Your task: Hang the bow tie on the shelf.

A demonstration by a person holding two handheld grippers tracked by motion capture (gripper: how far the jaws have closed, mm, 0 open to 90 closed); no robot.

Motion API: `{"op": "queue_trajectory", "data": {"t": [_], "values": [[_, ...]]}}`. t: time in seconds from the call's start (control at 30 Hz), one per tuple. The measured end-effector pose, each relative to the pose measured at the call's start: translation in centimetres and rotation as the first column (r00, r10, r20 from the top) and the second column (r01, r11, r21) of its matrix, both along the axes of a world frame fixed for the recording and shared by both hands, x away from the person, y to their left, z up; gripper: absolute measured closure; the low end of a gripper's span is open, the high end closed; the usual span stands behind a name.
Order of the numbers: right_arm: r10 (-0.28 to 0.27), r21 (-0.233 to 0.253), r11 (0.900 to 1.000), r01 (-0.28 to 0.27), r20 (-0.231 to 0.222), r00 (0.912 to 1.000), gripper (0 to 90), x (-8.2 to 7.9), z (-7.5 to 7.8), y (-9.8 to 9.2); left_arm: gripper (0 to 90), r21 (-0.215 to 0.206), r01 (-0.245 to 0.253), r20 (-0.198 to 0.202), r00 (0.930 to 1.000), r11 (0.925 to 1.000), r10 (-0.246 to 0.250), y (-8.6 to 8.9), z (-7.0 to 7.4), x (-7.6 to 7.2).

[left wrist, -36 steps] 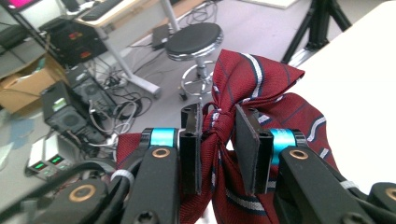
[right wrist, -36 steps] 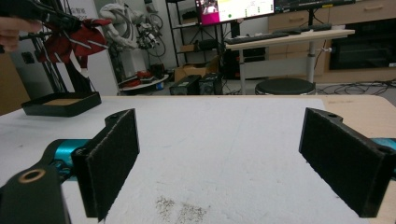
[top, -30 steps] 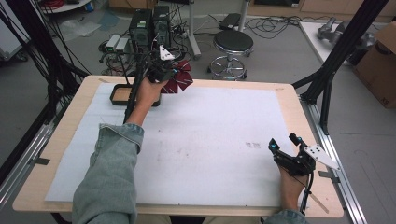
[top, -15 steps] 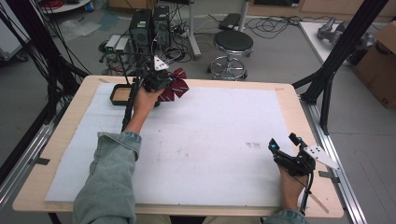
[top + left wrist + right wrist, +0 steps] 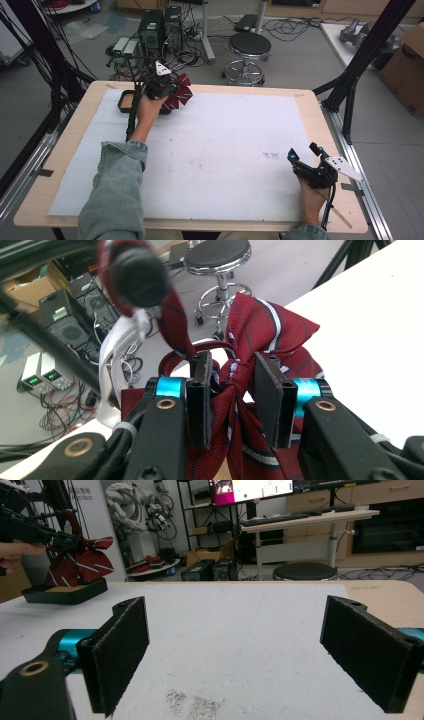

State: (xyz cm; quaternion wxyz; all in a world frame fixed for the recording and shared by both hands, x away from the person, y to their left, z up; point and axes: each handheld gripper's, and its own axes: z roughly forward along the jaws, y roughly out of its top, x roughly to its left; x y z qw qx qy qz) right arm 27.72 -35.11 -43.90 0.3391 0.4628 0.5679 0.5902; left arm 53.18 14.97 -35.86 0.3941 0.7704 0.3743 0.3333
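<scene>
A dark red bow tie with white and navy stripes (image 5: 178, 92) hangs above the table's far left corner, and my left gripper (image 5: 162, 86) is shut on its knot. In the left gripper view the pads (image 5: 200, 395) squeeze the bow tie (image 5: 265, 325) at its centre, and a red strap with a black clasp (image 5: 141, 271) loops up in front. A small black tray (image 5: 125, 101) with a tan bottom sits just below the held bow tie. My right gripper (image 5: 305, 152) rests at the near right of the white mat, open with nothing between its pads (image 5: 122, 645).
A white mat (image 5: 220, 145) covers most of the wooden table (image 5: 320, 107). A black round stool (image 5: 249, 47) and computer towers (image 5: 159, 27) stand on the floor behind the table. A faint grey smudge (image 5: 270, 155) marks the mat near the right gripper.
The left gripper with the bow tie has shifted slightly left and toward the far edge over the black tray. The right gripper has stayed in place.
</scene>
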Motion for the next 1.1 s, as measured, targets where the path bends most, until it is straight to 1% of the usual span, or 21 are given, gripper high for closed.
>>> {"op": "queue_trajectory", "data": {"t": [0.1, 0.23, 0.37, 0.43, 0.53, 0.63, 0.67, 0.73, 0.8, 0.87, 0.93, 1.0, 1.1], "values": [[0.0, 0.0, 1.0, 0.0, 0.0, 1.0, 11.3, 0.0, 0.0, 0.0, 69.5, 0.004, -0.013, -0.002, 0.9999, 0.9999, 0.013, 0.3, 0.0, 0.1], [-0.001, 0.0, 1.0, 0.001, 0.0, 1.0, 11.3, 0.0, 0.0, 0.0, 69.5, 0.004, -0.015, -0.008, 0.9999, 0.9999, 0.015, 0.6, -0.1, 0.2], [-0.002, -0.006, 1.0, 0.002, 0.0, 1.0, 11.3, 0.0, 0.0, 0.0, 68.6, -0.005, -0.008, -0.009, 0.9999, 1.0, 0.008, 0.9, -0.2, 0.3], [-0.001, -0.002, 1.0, 0.001, -0.005, 1.0, 11.3, 0.0, 0.0, 0.1, 65.3, -0.007, -0.011, -0.013, 0.9999, 0.9999, 0.011, 1.2, -0.1, 0.3], [0.0, -0.004, 1.0, 0.0, -0.003, 1.0, 11.3, 0.0, 0.0, 0.1, 61.2, -0.022, -0.018, -0.019, 0.9997, 0.9996, 0.018, 1.6, 0.3, 0.1], [-0.001, -0.002, 1.0, 0.001, -0.002, 1.0, 11.3, 0.0, 0.0, 0.1, 57.2, -0.032, -0.017, -0.039, 0.9991, 0.9993, 0.016, 2.0, 0.6, -0.3], [-0.001, -0.002, 1.0, 0.001, -0.002, 1.0, 11.3, 0.0, 0.0, 0.1, 56.1, -0.028, -0.018, -0.035, 0.9992, 0.9994, 0.017, 2.1, 0.7, -0.6], [-0.001, -0.004, 1.0, 0.001, -0.001, 1.0, 11.3, 0.0, 0.0, 0.1, 53.5, -0.032, -0.009, -0.029, 0.9995, 0.9995, 0.008, 2.3, 0.8, -1.0], [-0.002, -0.004, 1.0, 0.002, -0.003, 1.0, 11.3, 0.0, 0.0, 0.1, 51.2, -0.04, 0.004, -0.032, 0.9995, 0.9992, -0.005, 2.6, 0.9, -1.5], [-0.001, -0.004, 1.0, 0.001, -0.002, 1.0, 11.3, 0.0, 0.0, 0.1, 48.0, -0.052, 0.007, -0.042, 0.9991, 0.9986, -0.01, 2.7, 1.0, -1.8], [-0.002, -0.005, 1.0, 0.002, -0.002, 1.0, 11.3, 0.0, 0.0, 0.1, 47.4, -0.059, 0.026, -0.054, 0.9981, 0.9979, -0.029, 2.8, 1.1, -2.3], [-0.004, -0.006, 1.0, 0.004, -0.002, 1.0, 11.3, 0.0, 0.0, 0.1, 46.2, -0.056, 0.034, -0.053, 0.9979, 0.9978, -0.037, 2.9, 1.2, -2.9], [-0.004, -0.004, 1.0, 0.004, -0.003, 1.0, 11.3, 0.0, 0.0, 0.1, 44.9, -0.073, 0.042, -0.044, 0.998, 0.9964, -0.045, 3.2, 1.3, -3.8]]}}
